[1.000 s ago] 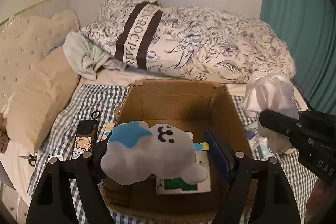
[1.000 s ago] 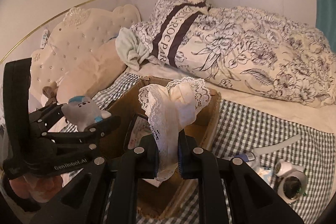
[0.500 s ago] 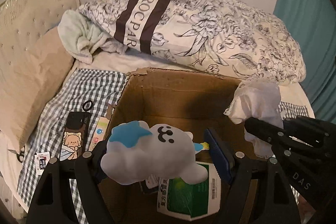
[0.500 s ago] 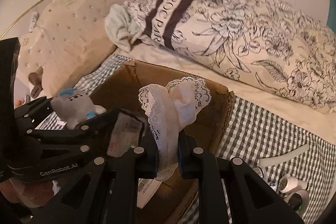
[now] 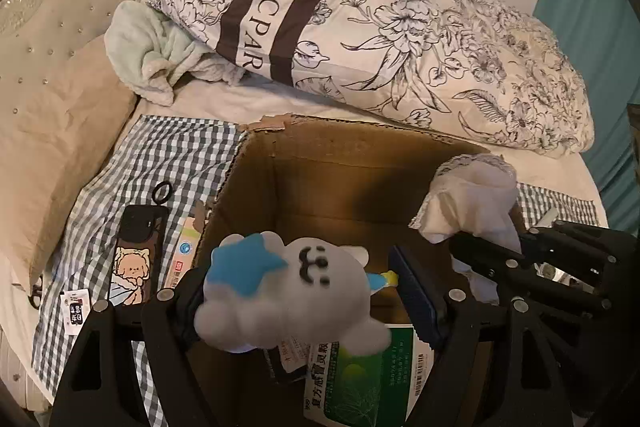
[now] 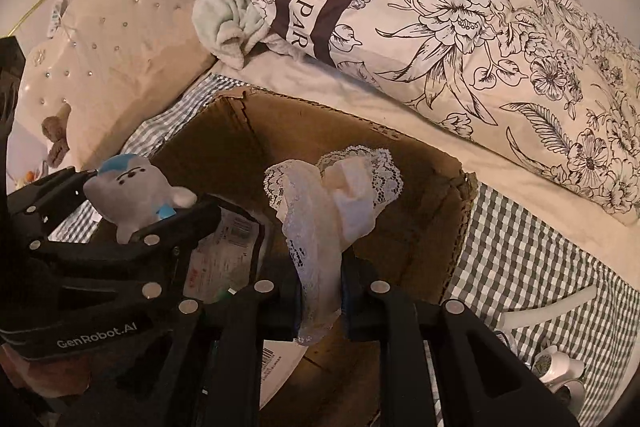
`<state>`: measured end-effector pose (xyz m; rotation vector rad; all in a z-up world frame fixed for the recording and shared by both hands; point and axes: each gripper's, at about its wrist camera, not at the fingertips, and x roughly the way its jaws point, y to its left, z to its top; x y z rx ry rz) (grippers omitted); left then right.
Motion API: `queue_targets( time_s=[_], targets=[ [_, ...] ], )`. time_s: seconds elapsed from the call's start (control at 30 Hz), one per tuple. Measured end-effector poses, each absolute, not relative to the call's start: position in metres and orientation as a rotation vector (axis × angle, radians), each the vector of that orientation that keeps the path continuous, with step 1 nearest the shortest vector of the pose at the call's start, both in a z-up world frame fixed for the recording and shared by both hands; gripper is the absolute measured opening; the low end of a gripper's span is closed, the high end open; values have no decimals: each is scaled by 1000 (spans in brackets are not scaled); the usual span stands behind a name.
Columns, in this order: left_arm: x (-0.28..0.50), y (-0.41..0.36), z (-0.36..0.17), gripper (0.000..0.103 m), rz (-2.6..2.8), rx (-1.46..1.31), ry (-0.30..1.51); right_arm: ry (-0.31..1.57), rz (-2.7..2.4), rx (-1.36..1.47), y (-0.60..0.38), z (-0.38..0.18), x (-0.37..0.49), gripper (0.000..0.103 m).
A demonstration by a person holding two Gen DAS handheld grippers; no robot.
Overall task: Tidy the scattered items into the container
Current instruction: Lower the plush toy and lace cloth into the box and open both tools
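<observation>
while both tools hang over the open cardboard box (image 5: 332, 163) on the bed, each has something pinched in it. the left hand-held gripper (image 5: 304, 291) is clamped on a grey plush toy (image 5: 288, 299) with a blue star on its head and a small stitched face, its jaws standing wide around the soft body. the right hand-held gripper (image 6: 320, 291) is nearly closed on a bunch of white lace cloth (image 6: 332, 211); its jaws have just been easing apart a little, yet the lace is between the pads and stands up above them. both things are above the box's inside, not on its floor. down in the box lies a green and white packet (image 5: 360, 375). left of the box, on the checked blanket (image 5: 160, 155), lie a phone case (image 5: 134, 259) with a cartoon dog and a black hair tie (image 5: 162, 193). behind the box a flowered duvet (image 5: 420, 39) is heaped on the bed.
</observation>
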<state>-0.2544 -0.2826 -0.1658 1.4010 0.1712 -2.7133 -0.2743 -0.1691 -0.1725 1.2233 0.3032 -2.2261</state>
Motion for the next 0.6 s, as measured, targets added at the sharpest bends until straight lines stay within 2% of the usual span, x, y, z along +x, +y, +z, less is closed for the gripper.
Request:
queue_targets(
  time_s=[0.1,0.17,0.23,0.37,0.6],
  targets=[
    [-254,-285,-166,82,-2703,1411,187,320,-2244,1214,-168,-170,-273,26],
    [-254,-285,-165,82,-2685,1417,174,324,-2270,1203,-165,-167,-272,37],
    [-253,-284,-161,84,-2684,1410,164,286,-2273,1194,-159,-162,-271,42],
    [-248,-281,-147,85,-2692,1376,155,261,-2280,1168,-154,-149,-267,50],
    [-233,-276,-119,89,-2729,1306,158,221,-2313,1096,-142,-121,-252,58]
  ],
)
